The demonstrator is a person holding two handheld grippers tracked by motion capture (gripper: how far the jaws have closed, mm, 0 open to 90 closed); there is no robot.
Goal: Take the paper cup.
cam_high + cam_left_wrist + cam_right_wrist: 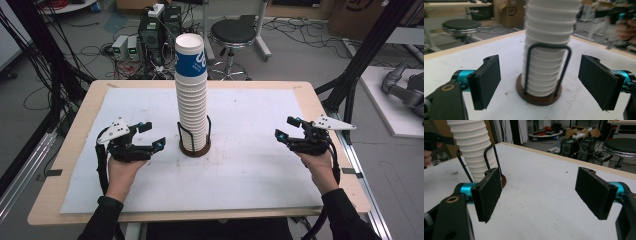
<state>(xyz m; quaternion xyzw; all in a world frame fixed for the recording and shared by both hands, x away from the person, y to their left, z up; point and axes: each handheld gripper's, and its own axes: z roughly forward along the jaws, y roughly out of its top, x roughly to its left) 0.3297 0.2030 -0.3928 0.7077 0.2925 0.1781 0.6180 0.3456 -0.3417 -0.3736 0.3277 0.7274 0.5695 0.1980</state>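
The stack of paper cups (191, 95) stands in its wire holder (194, 141), between both grippers and apart from each; the left gripper (151, 135) and right gripper (286, 128) have jaws apart, empty; approach level, squeezing lightly to avoid crushing.

Clutter beyond the table
A black stool (232, 34) stands near computer towers (160, 31); cardboard boxes (511, 12) sit behind.

A cup stack (192, 90) stands in a holder (194, 145) at the middle of the worktop (260, 165). The left claw (152, 136) is to its left, the right claw (285, 128) well apart to its right. A stool (232, 34) stands behind the worktop.
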